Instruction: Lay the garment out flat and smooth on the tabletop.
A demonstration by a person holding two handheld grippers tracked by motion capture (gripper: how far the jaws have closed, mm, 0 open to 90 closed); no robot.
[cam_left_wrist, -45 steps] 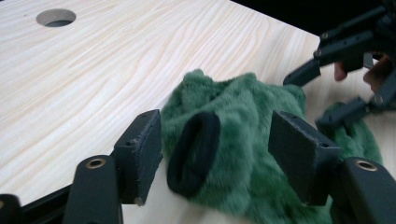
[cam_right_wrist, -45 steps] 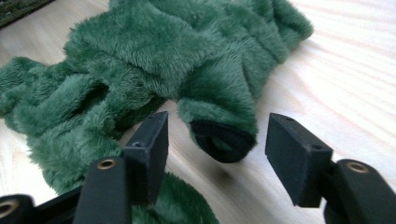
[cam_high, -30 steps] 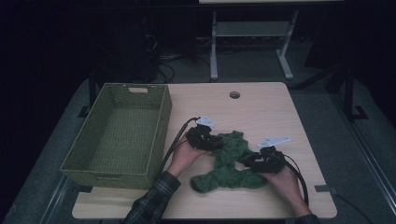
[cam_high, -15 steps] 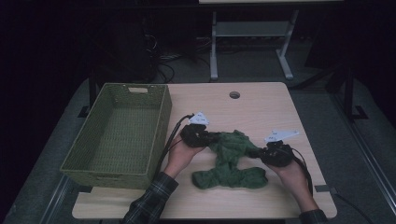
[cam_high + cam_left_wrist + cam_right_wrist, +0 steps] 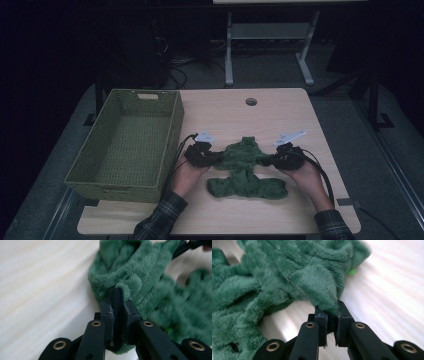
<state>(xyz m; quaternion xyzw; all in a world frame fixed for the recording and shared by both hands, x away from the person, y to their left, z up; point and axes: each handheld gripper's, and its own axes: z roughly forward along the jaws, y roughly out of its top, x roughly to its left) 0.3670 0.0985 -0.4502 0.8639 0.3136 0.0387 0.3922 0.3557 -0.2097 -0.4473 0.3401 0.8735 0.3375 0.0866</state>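
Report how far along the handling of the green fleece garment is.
Done: both grippers have just closed on the green fleece garment, the left gripper pinching one side, the right gripper the other. In hand: it is held spread between them over the table. Probably left: folding it or moving it into the basket.

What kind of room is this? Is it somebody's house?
Probably not a house. It looks like a dim workroom or lab: a plain wooden table with a cable hole, loose cables on the floor, and a metal stand behind it.
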